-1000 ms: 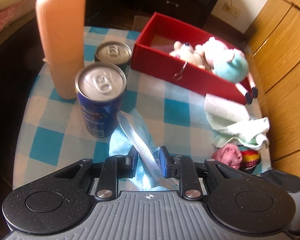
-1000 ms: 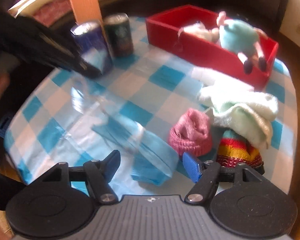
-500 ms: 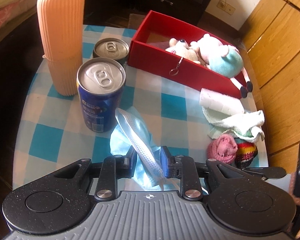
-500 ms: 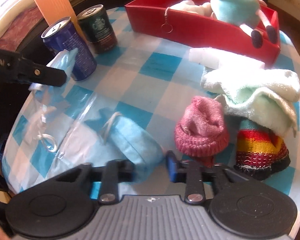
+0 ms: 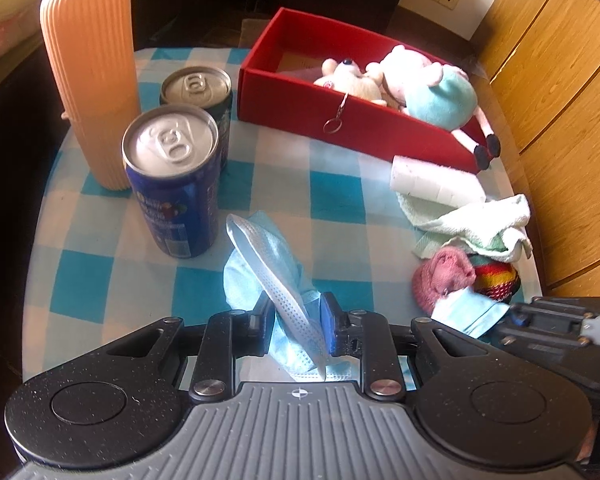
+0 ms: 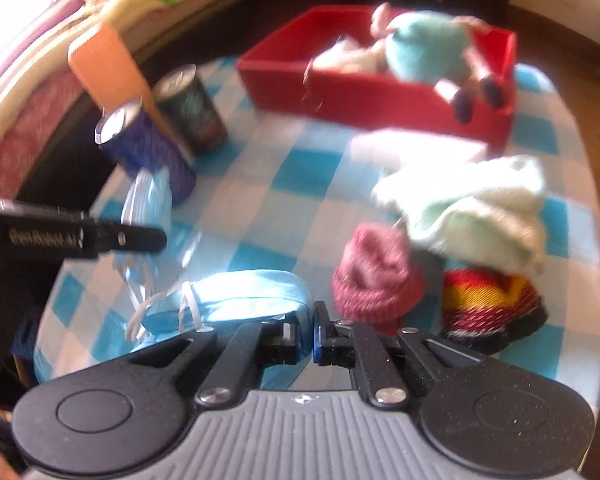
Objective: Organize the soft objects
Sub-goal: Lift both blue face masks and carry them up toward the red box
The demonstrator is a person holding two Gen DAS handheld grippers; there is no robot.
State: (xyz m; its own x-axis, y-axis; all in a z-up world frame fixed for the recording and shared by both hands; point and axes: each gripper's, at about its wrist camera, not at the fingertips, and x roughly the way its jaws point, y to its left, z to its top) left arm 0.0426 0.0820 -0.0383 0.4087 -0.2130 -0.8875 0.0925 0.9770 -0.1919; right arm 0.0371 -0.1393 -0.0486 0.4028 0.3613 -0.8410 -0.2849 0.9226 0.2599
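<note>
My left gripper [image 5: 296, 326] is shut on a crumpled light blue face mask [image 5: 268, 264] and holds it above the checked tablecloth. My right gripper [image 6: 307, 338] is shut on a second blue face mask [image 6: 236, 296], lifted off the cloth; it also shows at the right of the left wrist view [image 5: 466, 310]. A red box [image 5: 356, 120] at the back holds plush toys [image 5: 432, 88]. A pink knit hat [image 6: 376, 276], a striped knit hat [image 6: 488, 300] and a pale green towel [image 6: 480, 208] lie at the right.
A blue can [image 5: 172, 176], a dark can [image 5: 198, 92] and a tall orange ribbed case [image 5: 90, 68] stand at the left. A white roll [image 5: 432, 184] lies before the red box. A wooden cabinet [image 5: 560, 80] is on the right. The table edge is close in front.
My right gripper closed on the second mask and lifted it off the cloth. My left gripper kept its mask and rose slightly.
</note>
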